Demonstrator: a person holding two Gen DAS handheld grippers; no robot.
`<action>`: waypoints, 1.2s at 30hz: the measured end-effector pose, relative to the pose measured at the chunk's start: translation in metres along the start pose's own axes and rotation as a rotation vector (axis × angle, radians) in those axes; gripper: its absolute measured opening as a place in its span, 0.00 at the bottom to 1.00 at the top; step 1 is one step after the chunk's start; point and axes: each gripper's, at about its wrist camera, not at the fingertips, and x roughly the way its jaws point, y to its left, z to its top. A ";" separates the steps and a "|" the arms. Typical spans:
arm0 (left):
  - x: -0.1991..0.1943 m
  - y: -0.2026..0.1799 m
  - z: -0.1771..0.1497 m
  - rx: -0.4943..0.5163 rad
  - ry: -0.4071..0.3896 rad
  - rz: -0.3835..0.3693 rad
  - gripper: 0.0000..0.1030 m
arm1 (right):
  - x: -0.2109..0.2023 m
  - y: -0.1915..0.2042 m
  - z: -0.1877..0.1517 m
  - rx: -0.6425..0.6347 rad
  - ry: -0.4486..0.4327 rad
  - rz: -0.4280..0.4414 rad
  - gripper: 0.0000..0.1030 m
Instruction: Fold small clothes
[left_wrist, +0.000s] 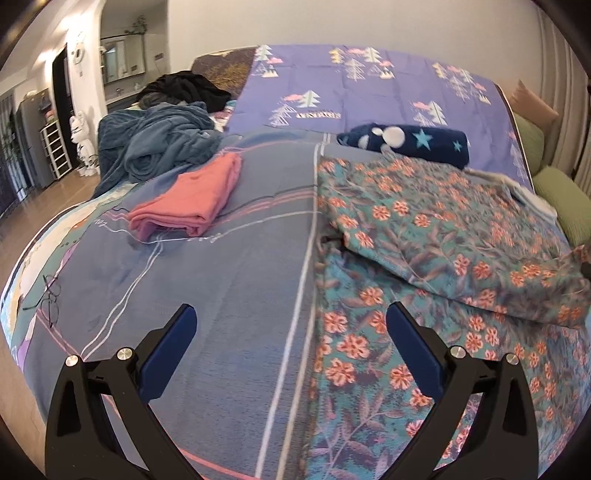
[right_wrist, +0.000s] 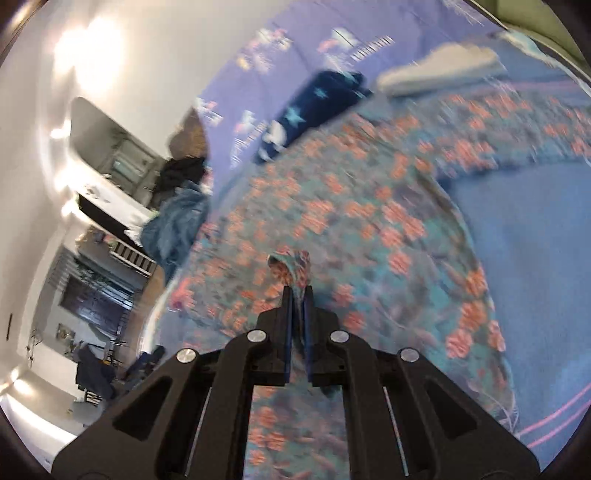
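Two grippers work over the bed (left_wrist: 236, 266) — the right gripper (right_wrist: 298, 291) has its fingers clamped on a fold of the floral garment (left_wrist: 424, 236), lifted; the left gripper (left_wrist: 291, 317) hovers beside it, fingers apart. A folded pink garment (left_wrist: 192, 195) lies further off.

Left gripper (left_wrist: 291, 321) jaws wide apart, empty, above the bed cover (left_wrist: 236, 280). Floral garment (left_wrist: 443, 236) right of gripper, partly folded over. Folded pink garment (left_wrist: 192, 199) lies left of floral garment.
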 end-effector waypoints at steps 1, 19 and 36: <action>0.004 -0.004 0.000 0.017 0.009 0.004 0.99 | 0.003 -0.004 -0.002 0.002 0.007 -0.024 0.10; 0.061 -0.020 0.025 0.120 0.116 0.085 0.99 | 0.007 0.065 0.047 -0.177 0.007 0.069 0.03; 0.124 -0.013 0.070 0.041 0.170 0.186 0.99 | -0.008 0.122 0.155 -0.303 -0.154 0.035 0.03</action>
